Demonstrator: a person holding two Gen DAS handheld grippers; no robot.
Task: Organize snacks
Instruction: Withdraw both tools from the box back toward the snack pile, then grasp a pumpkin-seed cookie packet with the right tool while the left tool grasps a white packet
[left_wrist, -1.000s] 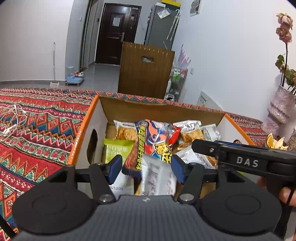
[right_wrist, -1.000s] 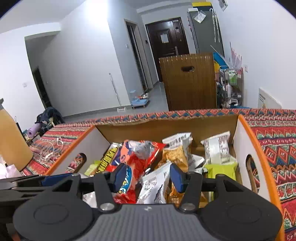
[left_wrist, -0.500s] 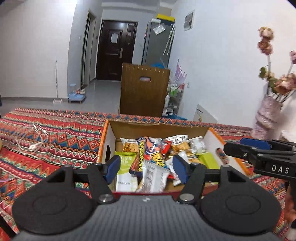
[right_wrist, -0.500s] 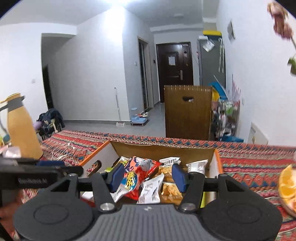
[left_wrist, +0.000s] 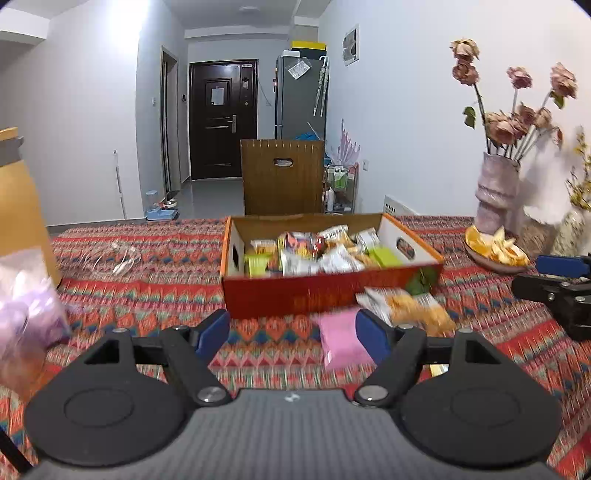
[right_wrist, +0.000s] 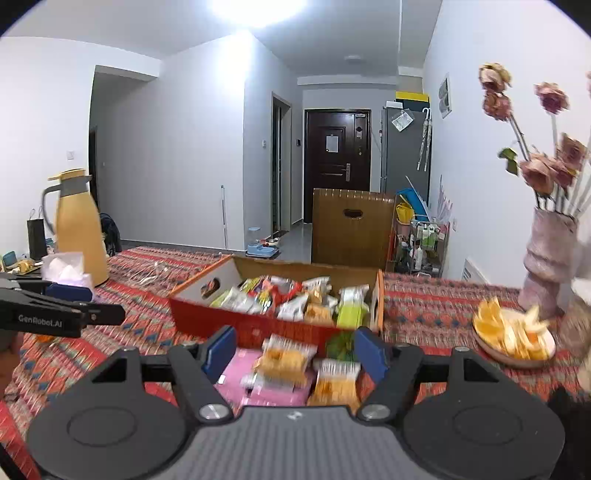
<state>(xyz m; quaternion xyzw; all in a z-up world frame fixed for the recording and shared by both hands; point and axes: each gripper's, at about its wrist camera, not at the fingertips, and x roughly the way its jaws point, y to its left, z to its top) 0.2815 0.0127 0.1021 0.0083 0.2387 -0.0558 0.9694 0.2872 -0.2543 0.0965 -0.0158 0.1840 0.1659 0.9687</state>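
An orange cardboard box full of snack packets sits on the patterned tablecloth; it also shows in the right wrist view. In front of it lie a pink packet and orange-and-white snack packets, seen too in the right wrist view as the pink packet and snack packets. My left gripper is open and empty, above the cloth in front of the box. My right gripper is open and empty, above the loose packets.
A yellow thermos jug and tissue pack stand at the left. A plate of orange slices and a vase of dried flowers stand at the right. A plastic bag lies near left.
Both grippers have pulled back from over the box toward the near side of the table; the box now looks small and loose packets in front of it have come into view.
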